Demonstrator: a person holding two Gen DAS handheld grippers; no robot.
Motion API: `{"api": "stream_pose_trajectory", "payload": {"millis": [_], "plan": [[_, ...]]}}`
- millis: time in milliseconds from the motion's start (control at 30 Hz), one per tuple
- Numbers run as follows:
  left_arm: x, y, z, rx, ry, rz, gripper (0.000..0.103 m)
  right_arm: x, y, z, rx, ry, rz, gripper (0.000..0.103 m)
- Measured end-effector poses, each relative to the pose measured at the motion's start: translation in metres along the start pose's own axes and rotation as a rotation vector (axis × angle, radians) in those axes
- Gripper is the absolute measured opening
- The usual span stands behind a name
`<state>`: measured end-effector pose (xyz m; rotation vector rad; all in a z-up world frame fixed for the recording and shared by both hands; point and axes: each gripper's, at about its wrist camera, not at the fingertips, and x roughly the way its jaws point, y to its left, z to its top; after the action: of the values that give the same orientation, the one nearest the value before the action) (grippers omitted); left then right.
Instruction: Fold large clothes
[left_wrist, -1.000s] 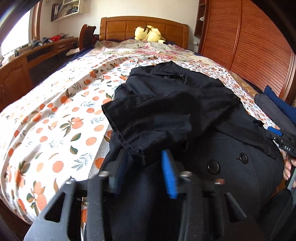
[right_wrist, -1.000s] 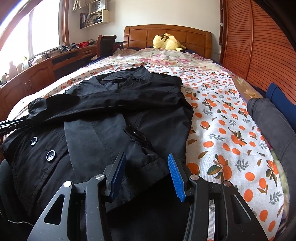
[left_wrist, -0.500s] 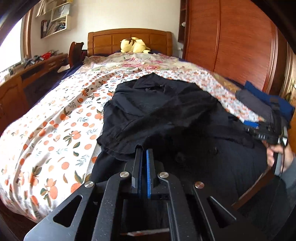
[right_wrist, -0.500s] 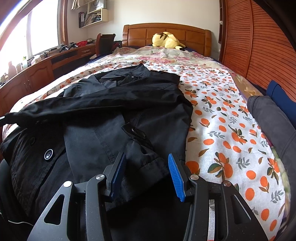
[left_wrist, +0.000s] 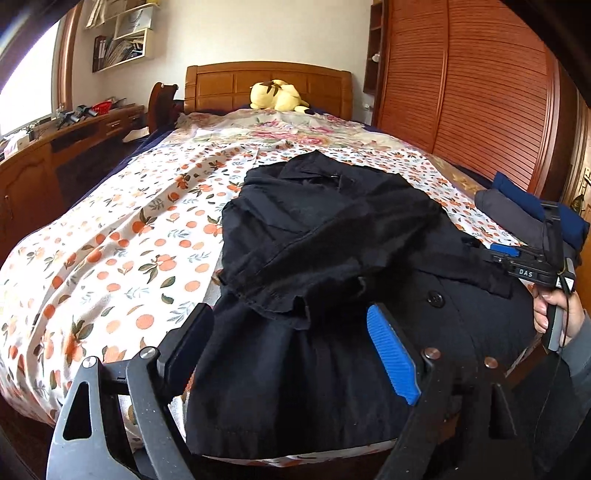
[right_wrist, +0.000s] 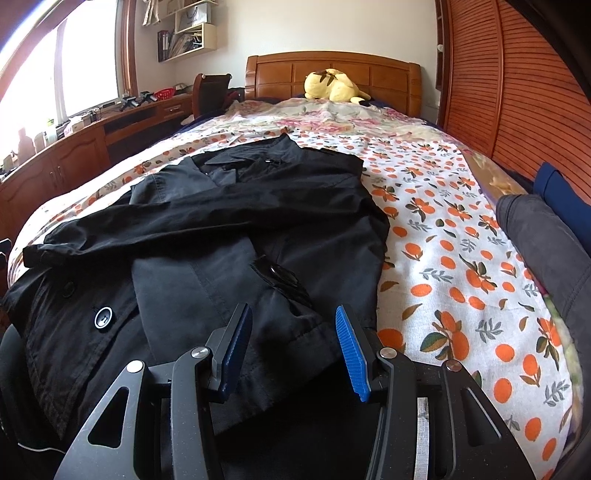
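Through the left wrist camera I see my left tool (left_wrist: 295, 350) with its jaws spreading wide and still opening; nothing is pinched. The black coat (left_wrist: 332, 251) lies just ahead of it and under it on the bed (left_wrist: 110, 258), and the cuff of a sleeve (left_wrist: 280, 306) sits loose between the two blue pads without either pad pressing it. That sleeve runs across the coat toward the far right, where the right tool (left_wrist: 517, 258) shows at the coat's edge with a hand (left_wrist: 554, 314) on its grip. Beyond the coat, at the headboard, rests a yellow plush toy (left_wrist: 277, 98). Folded grey and blue clothes (left_wrist: 517, 218) sit to the right of the coat.

Through the right wrist camera my right tool (right_wrist: 291, 347) is half spread. A folded edge of the coat (right_wrist: 229, 229) lies between and below its pads, but I cannot tell whether they press on it. Left of the tool two buttons (right_wrist: 102, 317) show on the coat front. To its right the orange-print sheet (right_wrist: 461, 258) is bare, with the grey bundle (right_wrist: 543, 236) near the edge.
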<state>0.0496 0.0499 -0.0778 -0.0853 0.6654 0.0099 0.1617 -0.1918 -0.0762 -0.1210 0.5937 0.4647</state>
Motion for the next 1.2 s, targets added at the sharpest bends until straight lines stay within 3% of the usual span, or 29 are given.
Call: {"api": "stream_pose_trajectory", "payload": {"millis": [533,667,867,1033,1200], "plan": [[-0.001,0.024,-0.017,-0.025,0.002,0.041,0.086,-0.008,0.016,0.005,-0.013,-0.032,0.012,0.049],[0.001,0.034,-0.021,-0.032,0.017,0.056,0.086,-0.014,0.016,-0.011,0.019,-0.026,0.052,0.061],[0.003,0.045,-0.028,-0.042,0.033,0.070,0.086,-0.022,0.011,-0.030,0.024,0.027,0.026,0.062],[-0.001,0.051,-0.030,-0.051,0.033,0.072,0.086,-0.034,0.022,-0.013,-0.016,-0.002,0.002,0.062],[-0.011,0.058,-0.032,-0.059,0.020,0.076,0.086,-0.027,0.063,0.019,-0.055,-0.044,0.081,0.062]]}}
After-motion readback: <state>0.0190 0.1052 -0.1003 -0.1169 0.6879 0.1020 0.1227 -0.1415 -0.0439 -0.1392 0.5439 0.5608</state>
